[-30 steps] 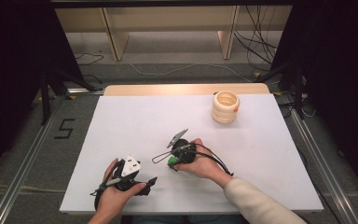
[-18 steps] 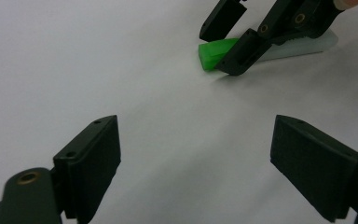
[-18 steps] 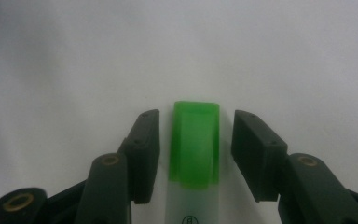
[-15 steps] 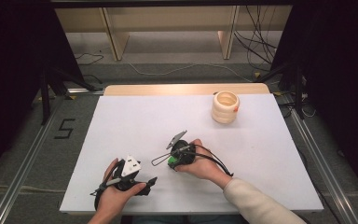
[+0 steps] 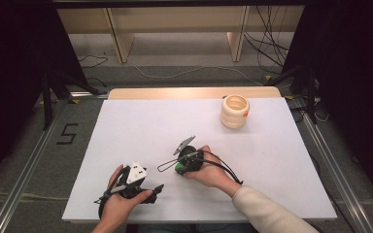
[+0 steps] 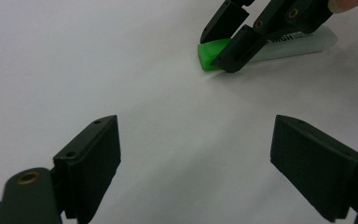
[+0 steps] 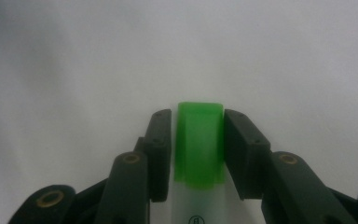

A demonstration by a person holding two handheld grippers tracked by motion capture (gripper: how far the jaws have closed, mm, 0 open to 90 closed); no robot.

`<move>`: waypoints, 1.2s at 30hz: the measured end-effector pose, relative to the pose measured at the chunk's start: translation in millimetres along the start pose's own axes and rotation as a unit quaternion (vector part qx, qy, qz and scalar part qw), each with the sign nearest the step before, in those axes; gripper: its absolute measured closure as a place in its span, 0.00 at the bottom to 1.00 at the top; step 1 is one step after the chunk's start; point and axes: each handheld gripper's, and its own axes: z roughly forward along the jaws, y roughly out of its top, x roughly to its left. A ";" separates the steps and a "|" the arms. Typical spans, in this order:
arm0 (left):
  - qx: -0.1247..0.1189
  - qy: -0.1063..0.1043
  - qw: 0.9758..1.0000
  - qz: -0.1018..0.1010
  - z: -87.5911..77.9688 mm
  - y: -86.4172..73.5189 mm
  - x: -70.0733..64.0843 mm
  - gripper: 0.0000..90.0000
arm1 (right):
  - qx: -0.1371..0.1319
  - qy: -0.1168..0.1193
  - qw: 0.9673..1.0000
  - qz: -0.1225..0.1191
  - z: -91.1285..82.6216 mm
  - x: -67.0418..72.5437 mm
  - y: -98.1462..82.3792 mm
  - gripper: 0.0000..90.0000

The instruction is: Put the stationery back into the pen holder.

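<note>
High view: my left gripper [image 5: 158,187] lies low on the white table [image 5: 126,126], near its front edge, in my left hand [image 5: 121,201]. Just to its right my right gripper [image 5: 164,167] points left across the table, with my right hand [image 5: 213,172] wrapped round its body and its cable looping out behind. A green spot shows under that hand, where the marker sits. Further right and well apart, toward the back of the table, stands a cream ribbed cup [image 5: 234,111] with a small orange mark on its side.

In the left gripper view, my own two jaws stand spread wide over bare white table with nothing between them. Beyond them, at the upper right, the right gripper [image 6: 223,49] comes down at a slant on the green cap [image 6: 212,55] of a pale, translucent marker [image 6: 303,44] lying flat on the table; some printed lettering runs along the marker's barrel, too small to read whole.

In the right gripper view, my jaws have just been closing, and the green cap [image 7: 199,144] now sits squarely between the two pads. Both pads touch its sides, so I have it pinched. The cap's end points away from me, and the pale barrel [image 7: 193,207] runs back toward my hand between the jaw links.
</note>
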 end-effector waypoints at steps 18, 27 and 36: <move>0.000 -0.001 1.000 -0.001 0.2 -0.3 0.4 0.18 | -0.008 -0.002 1.000 0.015 0.1 -0.4 -1.4 0.75; -0.002 0.000 1.000 -0.001 -0.4 -0.5 0.8 0.18 | -0.044 0.003 0.998 0.035 -8.9 -5.5 -4.4 0.75; -0.002 0.000 1.000 0.000 -1.0 -0.2 0.7 0.18 | -0.104 0.002 0.993 0.060 -25.8 -11.6 -13.4 0.75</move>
